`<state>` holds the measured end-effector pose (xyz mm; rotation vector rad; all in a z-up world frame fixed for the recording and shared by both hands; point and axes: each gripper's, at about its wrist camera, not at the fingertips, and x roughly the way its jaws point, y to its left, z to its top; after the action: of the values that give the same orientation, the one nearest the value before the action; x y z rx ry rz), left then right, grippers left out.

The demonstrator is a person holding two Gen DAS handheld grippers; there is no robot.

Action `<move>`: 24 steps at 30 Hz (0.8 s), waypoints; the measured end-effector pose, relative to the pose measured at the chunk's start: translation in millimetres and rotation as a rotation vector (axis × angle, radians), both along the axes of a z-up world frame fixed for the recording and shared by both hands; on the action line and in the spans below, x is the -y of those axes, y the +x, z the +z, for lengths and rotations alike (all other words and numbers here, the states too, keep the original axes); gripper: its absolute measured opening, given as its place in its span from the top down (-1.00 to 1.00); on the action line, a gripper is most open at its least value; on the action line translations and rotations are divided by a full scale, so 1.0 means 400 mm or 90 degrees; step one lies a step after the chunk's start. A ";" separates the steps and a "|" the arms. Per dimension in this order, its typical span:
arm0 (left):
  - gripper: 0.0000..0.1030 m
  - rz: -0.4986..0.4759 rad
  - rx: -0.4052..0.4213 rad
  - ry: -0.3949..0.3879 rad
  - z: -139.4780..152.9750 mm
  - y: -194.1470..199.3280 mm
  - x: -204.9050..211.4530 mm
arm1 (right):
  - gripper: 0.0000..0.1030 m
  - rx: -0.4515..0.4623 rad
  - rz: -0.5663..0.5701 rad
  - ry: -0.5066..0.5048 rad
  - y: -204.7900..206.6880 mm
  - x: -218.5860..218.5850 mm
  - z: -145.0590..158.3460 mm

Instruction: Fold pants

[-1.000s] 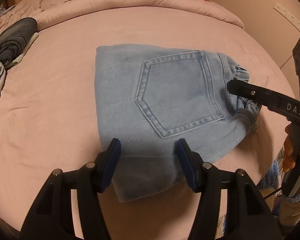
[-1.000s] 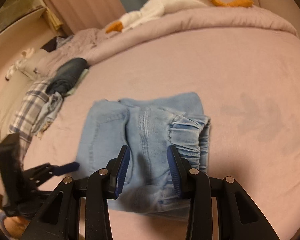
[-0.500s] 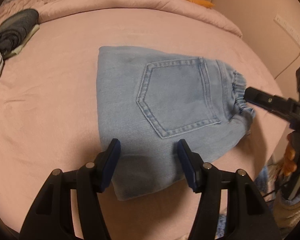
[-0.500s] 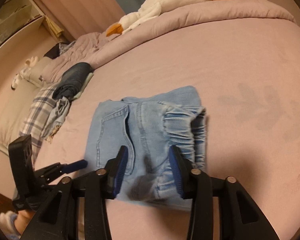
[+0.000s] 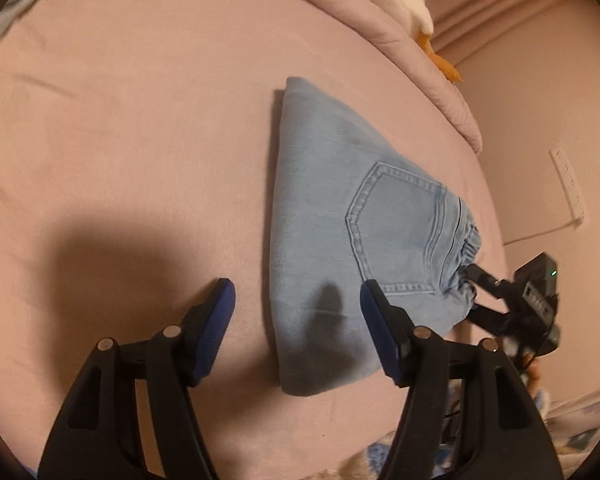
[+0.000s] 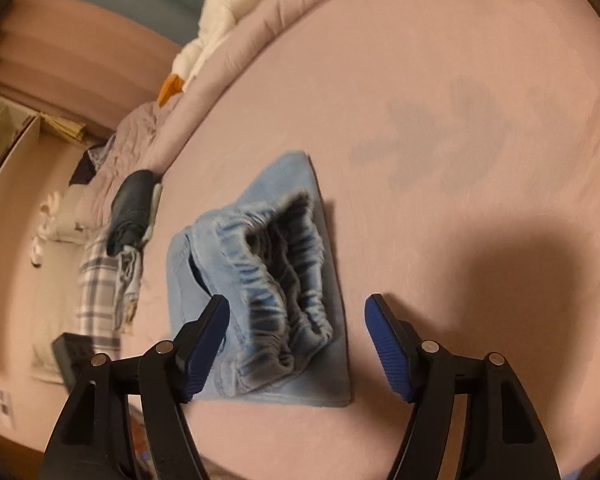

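Left gripper (image 5: 296,300), black frame with blue ribbed pads, jaws opening — nothing clamped; the near folded edge of the light blue denim pants (image 5: 332,216) sits in the gap, pads not pressing it. One pad hovers over bare sheet, the other over the denim near the stitched back pocket (image 5: 396,236). Right gripper (image 6: 296,318), same build, jaws also opening and well apart, gripping nothing — the gathered elastic waistband (image 6: 284,264) lies between the pads, untouched as far as I can see. From the left wrist view the right gripper (image 5: 474,286) shows at the waistband end, tips just beside the cloth. Pants folded into a compact bundle, pocket side up, lying flat on the pink bed sheet (image 5: 140,120). Gripper shadows fall across sheet and denim. Further out: rolled dark garment (image 6: 130,208) and plaid cloth (image 6: 96,296) by the pillows, white plush goose with orange beak (image 6: 216,32) along the quilted pink duvet (image 6: 300,12).
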<state>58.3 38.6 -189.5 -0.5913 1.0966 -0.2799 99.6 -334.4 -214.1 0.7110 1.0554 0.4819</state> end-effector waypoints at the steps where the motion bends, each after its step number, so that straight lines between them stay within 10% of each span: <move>1: -0.26 0.000 -0.002 -0.003 0.000 0.001 0.003 | -0.37 -0.009 0.003 0.002 0.004 -0.003 -0.008; 24: -0.32 -0.056 0.007 -0.009 -0.003 0.089 0.053 | -0.53 0.020 0.116 -0.018 0.085 -0.100 -0.001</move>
<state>93.9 17.3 -190.5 -0.5537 1.1128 -0.3671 133.7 -294.5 -214.5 0.5835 1.1003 0.6322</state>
